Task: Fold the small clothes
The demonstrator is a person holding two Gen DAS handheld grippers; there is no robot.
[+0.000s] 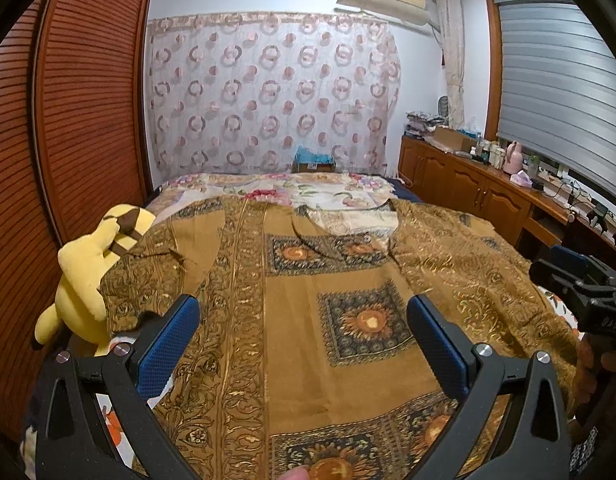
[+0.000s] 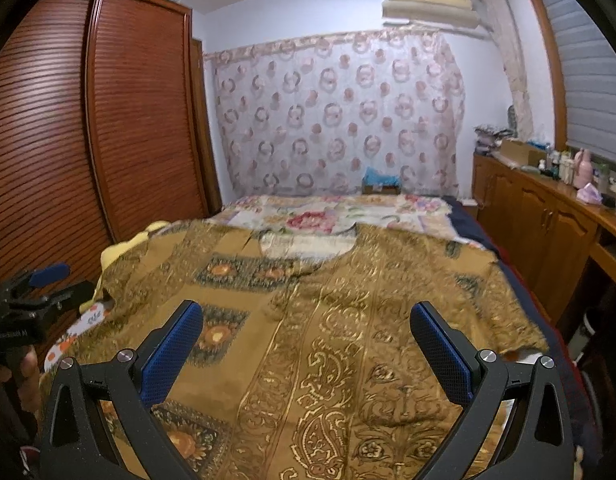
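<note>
shirt (image 1: 308, 300) lies flat and spread out on the bed (image 1: 308, 188), neck hole far away, so it is ready to fold. left tool (image 1: 303, 336) and right tool (image 2: 308, 340) hang above it, both spread wide, pinching nothing.

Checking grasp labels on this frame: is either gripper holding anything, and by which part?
Nothing is held. The left gripper and right gripper are both open above the brown patterned garment, which lies spread flat on the bed; nothing sits between the pads.
</note>
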